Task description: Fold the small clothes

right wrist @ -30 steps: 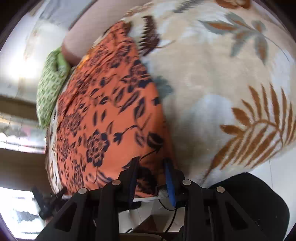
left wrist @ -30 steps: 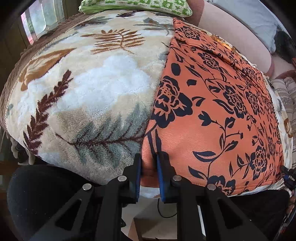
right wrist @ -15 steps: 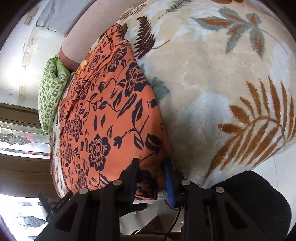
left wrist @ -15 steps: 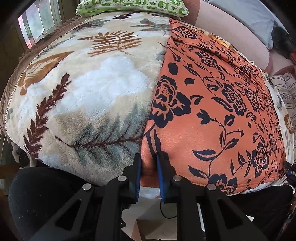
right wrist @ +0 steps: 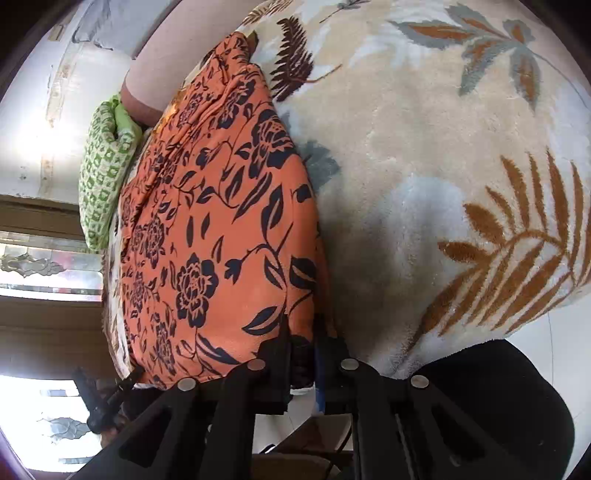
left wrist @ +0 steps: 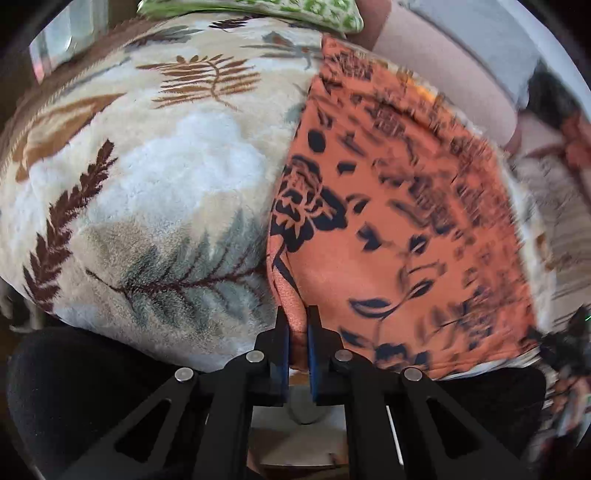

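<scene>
An orange cloth [left wrist: 399,236] printed with dark flowers lies spread on a plush leaf-patterned blanket [left wrist: 155,192] that covers the bed, reaching from the bed's near edge back toward a green patterned pillow [left wrist: 258,7] at the far end. The left gripper [left wrist: 297,325] tilts steeply down over the near edge, and its fingers [left wrist: 282,343] have just been closing; they now pinch the cloth's near left corner, where the fabric bunches into a narrow raised ridge between the blue pads. Much of the cloth on the right side of the left wrist view is blurred. The right gripper [right wrist: 303,347] also angles downward over the bed's near edge, less steeply, and its fingers [right wrist: 279,350] have likewise just been closing, now clamped on the cloth's [right wrist: 221,229] other near corner, with a fold of orange and dark print caught between them. In the right wrist view the cloth runs away from the fingers toward the pillow [right wrist: 103,177], with the blanket [right wrist: 443,155] bare beside it on the right. A pale pink bolster [right wrist: 162,74] lies across the far end of the bed beside the pillow. Below each gripper a rounded black shape fills the lower corner of the view; I cannot tell what it is.
</scene>
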A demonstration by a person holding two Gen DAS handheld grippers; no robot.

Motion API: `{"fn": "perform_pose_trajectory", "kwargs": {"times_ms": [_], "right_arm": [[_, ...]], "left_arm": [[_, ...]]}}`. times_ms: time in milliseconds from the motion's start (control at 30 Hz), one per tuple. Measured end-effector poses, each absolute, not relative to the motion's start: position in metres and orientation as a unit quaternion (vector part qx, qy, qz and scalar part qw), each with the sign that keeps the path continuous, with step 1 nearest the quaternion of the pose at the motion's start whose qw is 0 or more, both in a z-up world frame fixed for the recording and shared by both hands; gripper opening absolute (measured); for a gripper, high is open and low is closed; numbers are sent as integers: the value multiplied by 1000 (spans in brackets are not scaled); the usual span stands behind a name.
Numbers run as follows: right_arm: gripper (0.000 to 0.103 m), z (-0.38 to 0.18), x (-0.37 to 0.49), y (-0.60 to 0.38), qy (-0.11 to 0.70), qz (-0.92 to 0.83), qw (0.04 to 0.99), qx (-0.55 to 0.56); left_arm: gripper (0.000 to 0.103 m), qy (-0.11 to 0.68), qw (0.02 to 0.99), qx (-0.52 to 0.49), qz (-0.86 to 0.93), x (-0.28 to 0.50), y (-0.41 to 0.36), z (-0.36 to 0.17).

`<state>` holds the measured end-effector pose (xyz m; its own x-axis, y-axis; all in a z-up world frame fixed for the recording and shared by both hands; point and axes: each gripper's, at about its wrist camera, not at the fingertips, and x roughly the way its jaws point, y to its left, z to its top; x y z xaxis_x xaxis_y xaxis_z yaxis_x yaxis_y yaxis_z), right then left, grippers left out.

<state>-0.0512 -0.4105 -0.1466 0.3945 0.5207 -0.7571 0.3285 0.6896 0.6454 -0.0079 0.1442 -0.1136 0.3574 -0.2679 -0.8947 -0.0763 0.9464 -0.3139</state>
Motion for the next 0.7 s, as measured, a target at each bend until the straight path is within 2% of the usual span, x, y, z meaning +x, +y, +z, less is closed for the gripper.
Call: {"fn": "perform_pose_trajectory", "kwargs": {"times_ms": [233,400,533,700], "right_arm": [[9,-109,-43,-440,437,137,749,478],[9,-131,-37,-448,439,124,734,503],[9,-127,-36,-453,432,131,740,499],[9,-95,5,-461,403,158,756,490]], "left_arm": [[8,517,830,-199,-72,7,155,-78],[7,550,809,-202,-54,12,155,-93],[8,539,818,-187,-68,17,154,-77],[8,505,840,-174,-97,71,149,-36]]}}
